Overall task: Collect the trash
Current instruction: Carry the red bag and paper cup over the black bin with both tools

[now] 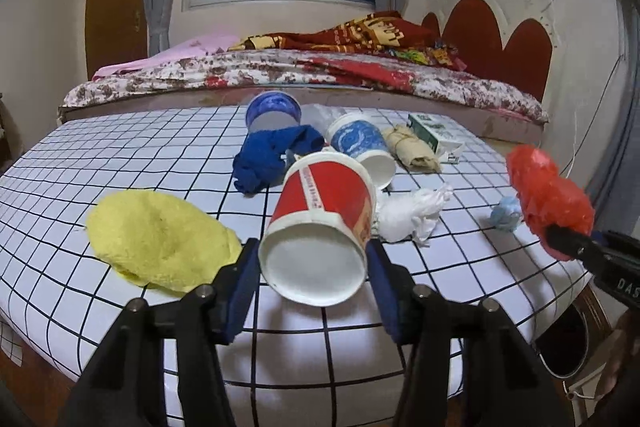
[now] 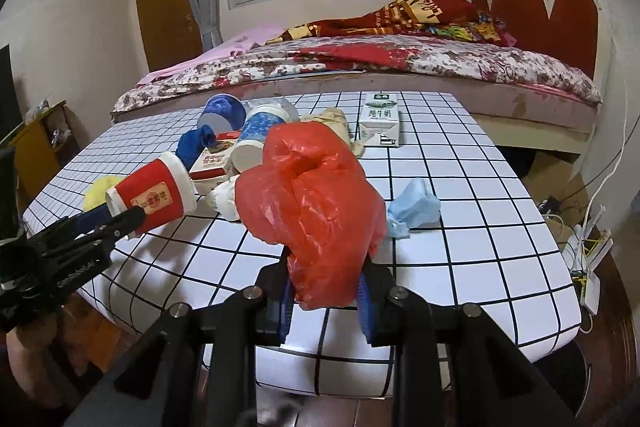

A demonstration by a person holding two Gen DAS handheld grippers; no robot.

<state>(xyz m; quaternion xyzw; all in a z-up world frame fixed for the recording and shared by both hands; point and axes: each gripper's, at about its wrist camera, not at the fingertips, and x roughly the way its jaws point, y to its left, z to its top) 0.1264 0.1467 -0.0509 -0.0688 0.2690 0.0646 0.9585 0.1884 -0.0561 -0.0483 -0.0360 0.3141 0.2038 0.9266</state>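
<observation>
Left gripper [image 1: 314, 267] clamps a red paper cup [image 1: 324, 223] between its blue-padded fingers [image 1: 240, 291], the cup's white base turned toward the camera and its mouth hidden behind its own body. In the right wrist view the same cup [image 2: 154, 197] appears at the left, held above the table edge, tilted with its rim up and to the right. Right gripper [image 2: 325, 297] is closed narrowly on a crumpled red plastic bag [image 2: 316, 211]; the bag covers the fingertips and much of the table behind it. From the left wrist view this bag [image 1: 548, 195] hangs at the right border, with the right gripper cut off by the frame.

On the checked tablecloth [image 1: 120, 155] lie a yellow cloth [image 1: 160, 239], a blue cloth [image 1: 272, 155], a white knotted bag [image 1: 408, 215], a blue patterned cup [image 1: 360, 147] on its side, a second blue cup [image 1: 272, 111] partly hidden by the blue cloth, a beige wrapped bundle [image 1: 412, 147], and a milk carton [image 2: 380, 121]. A pale blue wad [image 2: 414, 207] lies just beside the red bag. A red-and-white box [image 2: 212, 163] is largely concealed among the cups. A dark bin [image 1: 564, 339] stands below the table's right corner, partly cut off. A bed [image 2: 400, 67] lies behind.
</observation>
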